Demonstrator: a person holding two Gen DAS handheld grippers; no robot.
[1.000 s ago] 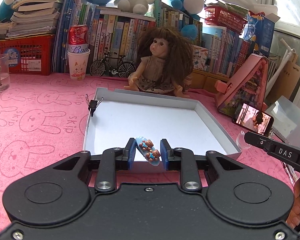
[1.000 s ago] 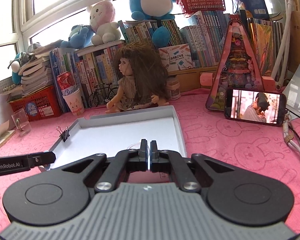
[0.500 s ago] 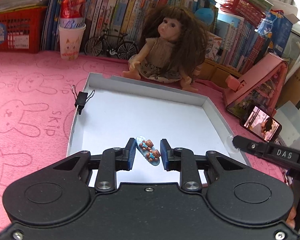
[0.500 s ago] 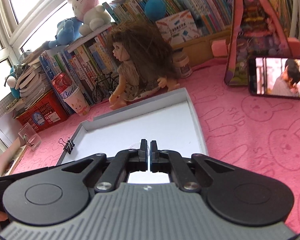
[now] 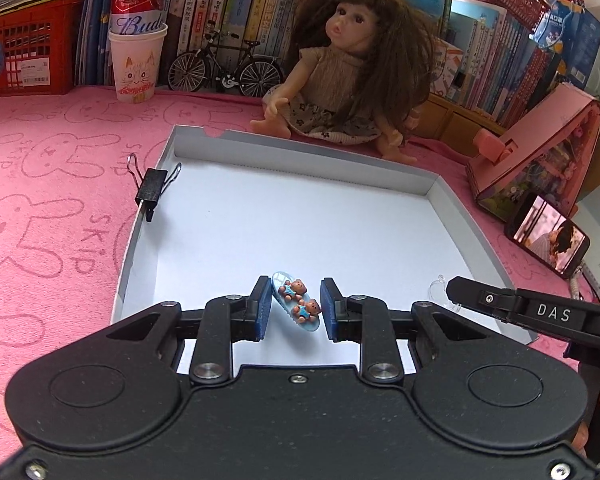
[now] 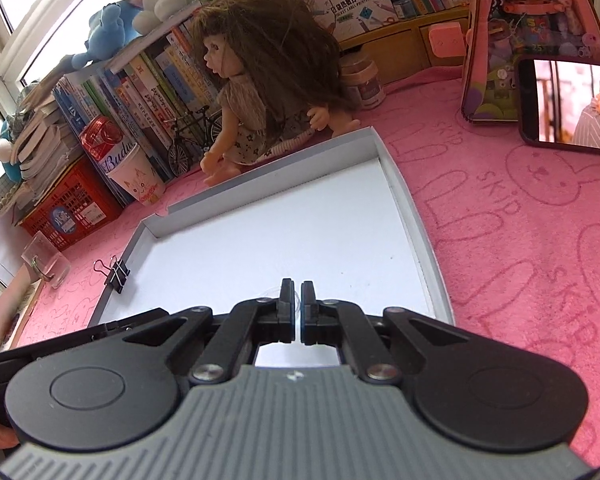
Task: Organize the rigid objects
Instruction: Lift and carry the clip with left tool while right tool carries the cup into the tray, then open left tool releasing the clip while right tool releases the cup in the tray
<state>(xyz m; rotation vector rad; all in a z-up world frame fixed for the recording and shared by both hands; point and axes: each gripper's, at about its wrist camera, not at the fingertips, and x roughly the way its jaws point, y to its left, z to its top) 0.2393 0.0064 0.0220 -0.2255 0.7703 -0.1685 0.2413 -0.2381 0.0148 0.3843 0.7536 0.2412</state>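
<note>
Left gripper pads clamped on blue bear hair clip, held over near edge of white tray; binder clip on tray rim, left beyond fingers; can reads "Bud", rest hidden by cup; right gripper nearly closed, pinching small clear object, shape unclear; finger marked "DAS".

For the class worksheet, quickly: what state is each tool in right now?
Left tool: closed on the blue bear hair clip.
Right tool: closed on a small clear object; what it is cannot be told.
</note>
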